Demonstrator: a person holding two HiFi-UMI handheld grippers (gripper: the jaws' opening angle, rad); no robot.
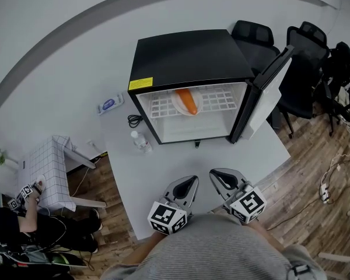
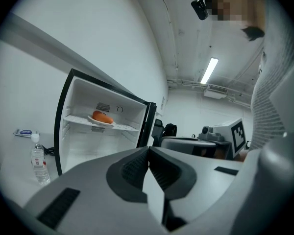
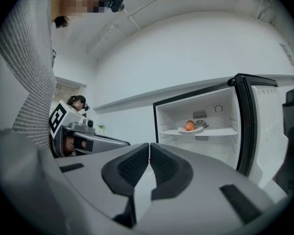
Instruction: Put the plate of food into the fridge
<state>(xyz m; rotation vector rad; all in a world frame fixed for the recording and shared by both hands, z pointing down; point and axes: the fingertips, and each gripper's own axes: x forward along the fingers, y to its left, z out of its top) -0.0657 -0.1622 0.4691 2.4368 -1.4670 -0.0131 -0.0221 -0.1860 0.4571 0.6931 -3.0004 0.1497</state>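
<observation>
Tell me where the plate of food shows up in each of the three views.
Head view: plate of food, upper middle, on the shelf of the fridge.
Left gripper view: plate of food, left of centre, same shelf.
Right gripper view: plate of food, right of centre, same shelf.
Shared landmark: the open fridge.

Open fridge (image 1: 186, 60) on white table (image 1: 181, 162), plate of food (image 1: 186, 101) on wire shelf (image 1: 219, 101), water bottle (image 1: 140, 140) beside
</observation>
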